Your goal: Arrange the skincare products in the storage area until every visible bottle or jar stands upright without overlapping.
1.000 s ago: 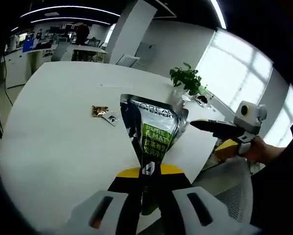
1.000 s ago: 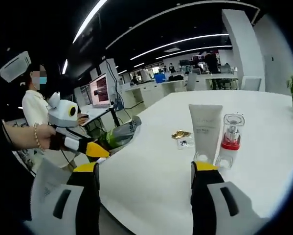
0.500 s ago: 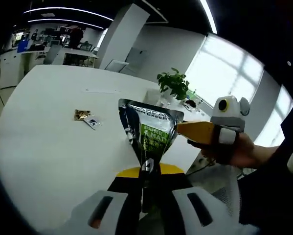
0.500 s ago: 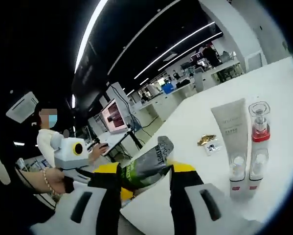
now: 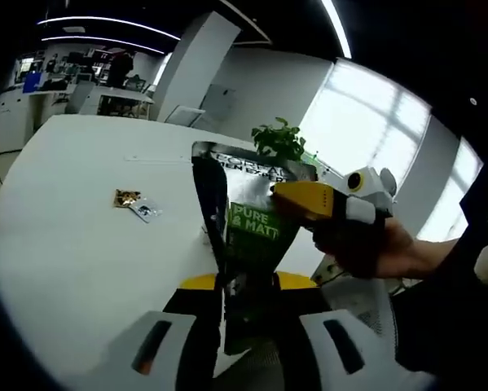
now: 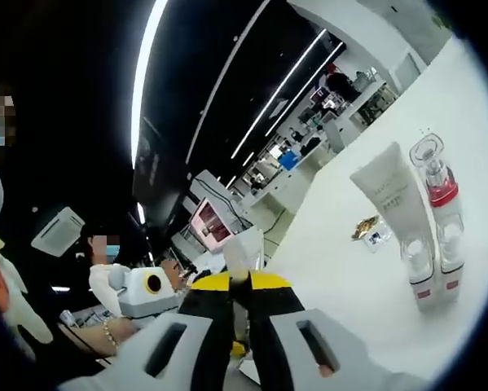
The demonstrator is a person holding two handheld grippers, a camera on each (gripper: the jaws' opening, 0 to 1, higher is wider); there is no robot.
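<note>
Both tongs, left (image 5: 248,281) and right (image 6: 240,292), clench one glossy, flat-crimped tube (image 5: 256,220).

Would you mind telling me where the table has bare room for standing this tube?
Bare white table lies on the near side of the sachets. It is tighter around the white tube and pump bottle, which stand together.
</note>
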